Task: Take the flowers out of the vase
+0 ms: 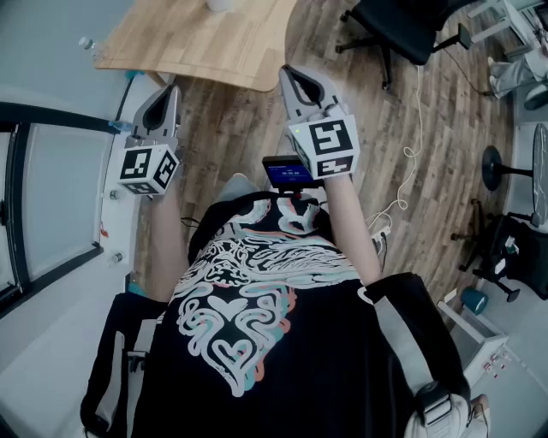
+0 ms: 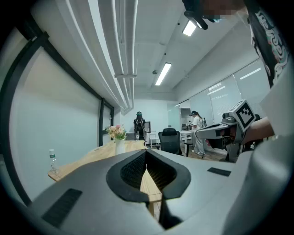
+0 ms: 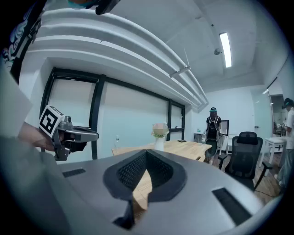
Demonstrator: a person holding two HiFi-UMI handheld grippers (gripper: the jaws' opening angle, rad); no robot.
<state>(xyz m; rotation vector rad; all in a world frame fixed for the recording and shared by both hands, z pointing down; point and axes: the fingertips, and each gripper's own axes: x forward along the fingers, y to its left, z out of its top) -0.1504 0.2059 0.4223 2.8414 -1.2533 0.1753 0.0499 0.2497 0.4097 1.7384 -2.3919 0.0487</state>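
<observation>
Floor (image 1: 248, 128): grey-brown wood planks.
Table (image 1: 205, 38): light wood, rounded corner, far left.
Office chair (image 1: 398, 26): black, on castors, far right, just beyond the table's end.
Cable (image 1: 409, 154): white, trailing over the floor near the chair.
Glass panels (image 3: 133, 119): black frames, along the left wall.
Ceiling (image 2: 151, 27): white, with long pipes (image 2: 121, 46) and lit strip lights (image 2: 163, 73).
Far wall (image 2: 156, 112): white.

We get bright, even indoor light, mainly from ceiling strip lamps (image 2: 163, 74), which clip to pure white w/ a little glare round them. Shadows on the wood floor (image 1: 235, 128) are soft & faint. Both gripper views are fisheye: black vignette in the corners, straight lines bowing near the edges. Far detail, e.g. the flowers (image 2: 115, 131), is small & soft. Head view is sharp in the centre, stretched twd the edges.
</observation>
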